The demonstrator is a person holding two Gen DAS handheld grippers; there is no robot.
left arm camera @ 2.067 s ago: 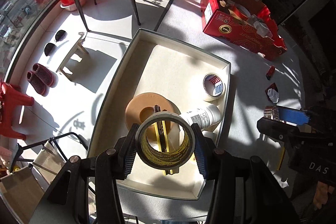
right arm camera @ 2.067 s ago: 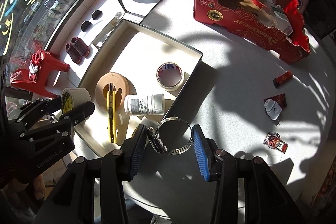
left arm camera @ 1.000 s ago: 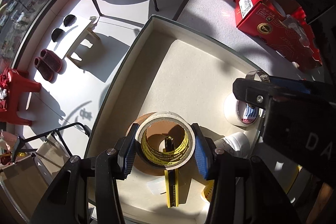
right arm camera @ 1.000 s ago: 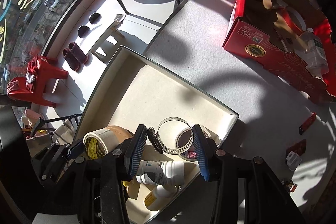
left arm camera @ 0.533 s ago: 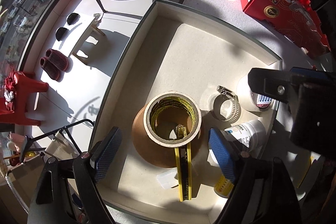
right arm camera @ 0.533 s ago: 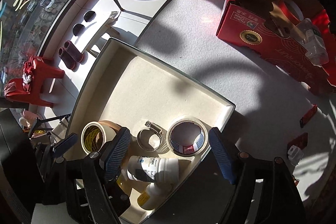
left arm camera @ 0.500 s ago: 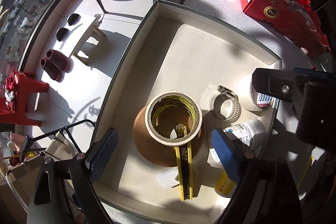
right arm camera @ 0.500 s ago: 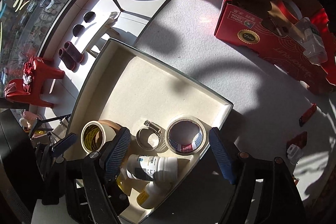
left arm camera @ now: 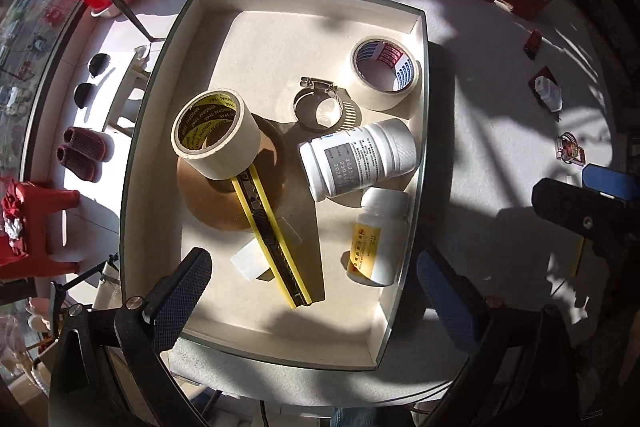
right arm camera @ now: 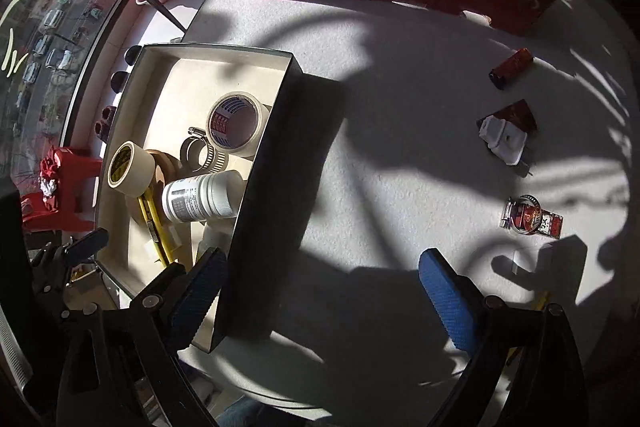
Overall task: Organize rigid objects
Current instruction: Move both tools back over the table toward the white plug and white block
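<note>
Sunlit white table (right arm camera: 380,107) bore the tray (left arm camera: 168,99), already holding tape rolls (left arm camera: 214,133), hose clamp (left arm camera: 322,103) and bottles (left arm camera: 358,159); both grippers, left gripper (left arm camera: 316,291) and right gripper (right arm camera: 320,291), having just been opening, gaped empty; small items (right arm camera: 506,141) remained outside.

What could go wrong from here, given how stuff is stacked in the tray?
1. The yellow-core tape roll sits tilted on the brown roll and the utility knife; a nudge might slide it off.
2. Both white bottles lie on their sides and could roll.
3. Small items such as the white plug are in patchy shadow, so they may be easy to misjudge.
</note>
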